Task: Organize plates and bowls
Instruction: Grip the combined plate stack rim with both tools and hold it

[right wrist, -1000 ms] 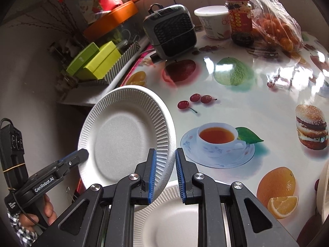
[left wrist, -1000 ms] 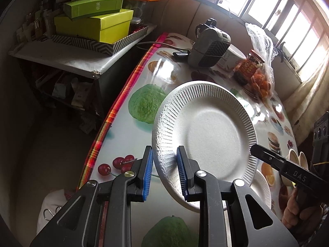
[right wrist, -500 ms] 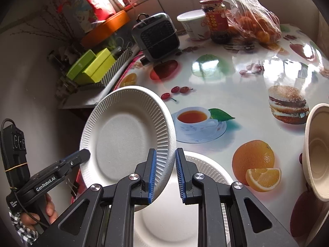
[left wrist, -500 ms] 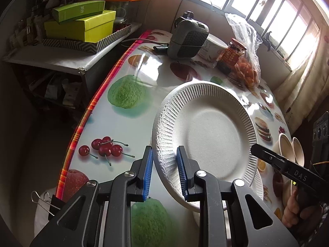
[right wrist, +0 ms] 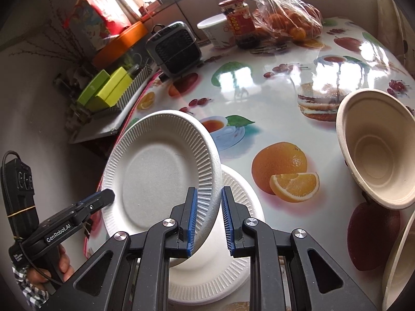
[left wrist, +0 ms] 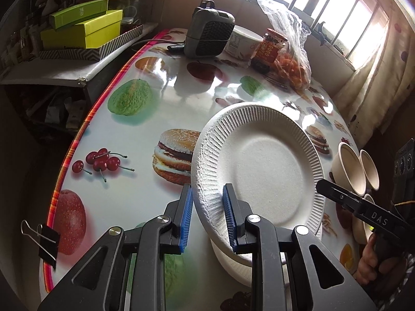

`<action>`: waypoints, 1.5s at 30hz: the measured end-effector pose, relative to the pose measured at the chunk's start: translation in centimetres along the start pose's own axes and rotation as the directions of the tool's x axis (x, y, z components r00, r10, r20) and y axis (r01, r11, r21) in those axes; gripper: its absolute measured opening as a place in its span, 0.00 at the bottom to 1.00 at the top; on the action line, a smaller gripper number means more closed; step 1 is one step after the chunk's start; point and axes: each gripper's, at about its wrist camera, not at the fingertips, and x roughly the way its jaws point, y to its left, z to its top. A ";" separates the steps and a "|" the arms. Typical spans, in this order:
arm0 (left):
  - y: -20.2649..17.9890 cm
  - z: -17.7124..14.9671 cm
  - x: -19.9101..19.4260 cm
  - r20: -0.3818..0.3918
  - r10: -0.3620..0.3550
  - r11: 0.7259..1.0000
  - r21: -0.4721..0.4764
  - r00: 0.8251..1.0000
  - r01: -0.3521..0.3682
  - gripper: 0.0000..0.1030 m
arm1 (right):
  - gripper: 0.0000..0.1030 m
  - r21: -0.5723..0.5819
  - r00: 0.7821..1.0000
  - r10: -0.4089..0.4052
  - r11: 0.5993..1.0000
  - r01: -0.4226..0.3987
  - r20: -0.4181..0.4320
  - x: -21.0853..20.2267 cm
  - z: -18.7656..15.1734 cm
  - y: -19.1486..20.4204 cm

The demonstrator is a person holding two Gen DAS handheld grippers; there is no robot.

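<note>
White paper plates (right wrist: 160, 171), two, beige bowls (right wrist: 373, 150), two

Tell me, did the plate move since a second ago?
Yes. The plate, held by both tools, went toward the beige bowl and now hangs over the plate on the table; the printed teacup it was beside is now behind it.

the lower plate (left wrist: 233, 261) lies mostly hidden under the held plate (left wrist: 259, 171). a bowl (right wrist: 396, 267) is cut off at the right wrist view's right edge. the jar (left wrist: 269, 50) label is too small to read.
</note>
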 end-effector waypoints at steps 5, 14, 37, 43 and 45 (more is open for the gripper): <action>-0.9 -0.8 0.1 -0.009 -0.003 1.000 0.019 1.000 0.003 0.24 | 0.18 0.020 1.000 0.000 1.000 0.000 0.004 -0.7 -1.0 -1.1; -2.3 -2.0 0.6 -0.033 -0.015 0.999 0.044 0.999 0.017 0.24 | 0.18 0.054 1.000 -0.012 0.998 0.012 0.008 -1.7 -2.6 -2.7; -2.8 -3.6 1.0 -0.056 0.000 0.999 0.051 0.998 0.003 0.24 | 0.18 0.071 1.000 -0.009 0.997 0.009 -0.005 -1.6 -4.0 -3.7; -2.6 -3.7 1.1 -0.063 0.007 0.999 0.049 0.998 -0.004 0.24 | 0.18 0.070 1.000 -0.008 0.997 0.009 -0.009 -1.3 -4.0 -3.7; -2.5 -3.8 1.2 -0.066 0.010 0.999 0.045 0.998 -0.007 0.25 | 0.18 0.068 1.000 -0.009 0.998 0.010 -0.013 -1.1 -4.1 -3.6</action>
